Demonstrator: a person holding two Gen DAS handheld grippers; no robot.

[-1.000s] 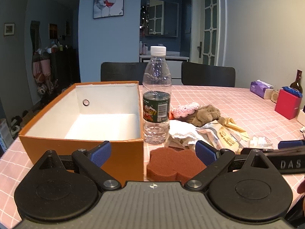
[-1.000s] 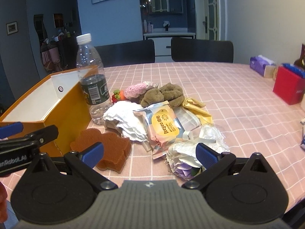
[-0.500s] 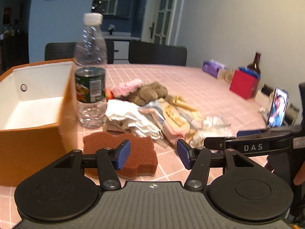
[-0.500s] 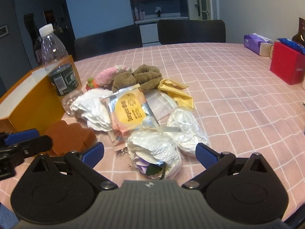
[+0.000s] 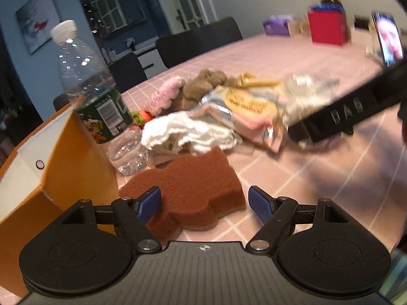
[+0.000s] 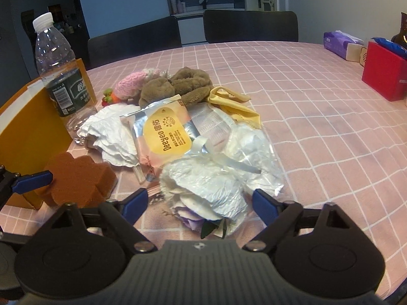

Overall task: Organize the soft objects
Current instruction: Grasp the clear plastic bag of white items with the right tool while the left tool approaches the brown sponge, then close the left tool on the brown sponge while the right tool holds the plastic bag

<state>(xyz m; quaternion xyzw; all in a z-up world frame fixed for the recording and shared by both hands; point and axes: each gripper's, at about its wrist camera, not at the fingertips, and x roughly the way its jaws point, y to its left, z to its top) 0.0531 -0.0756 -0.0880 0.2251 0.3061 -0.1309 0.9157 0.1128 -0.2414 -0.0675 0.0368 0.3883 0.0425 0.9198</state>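
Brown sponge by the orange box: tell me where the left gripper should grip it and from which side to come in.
Grip the brown sponge across its near, narrower lobed end, coming in low from the near table edge. It lies flat and thick-edged, already partly between the open left gripper fingers. The orange box blocks the left side; the water bottle and white cloth crowd its far end.

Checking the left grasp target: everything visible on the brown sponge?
The brown sponge is a thick, lobed slab with a rust-brown scouring face over a paler foam layer along its edge. It lies flat on the pink checked tablecloth, close beside the orange box, below the white crumpled cloth. The open left gripper straddles its near end; whether a pad touches is unclear. It looks uncompressed.
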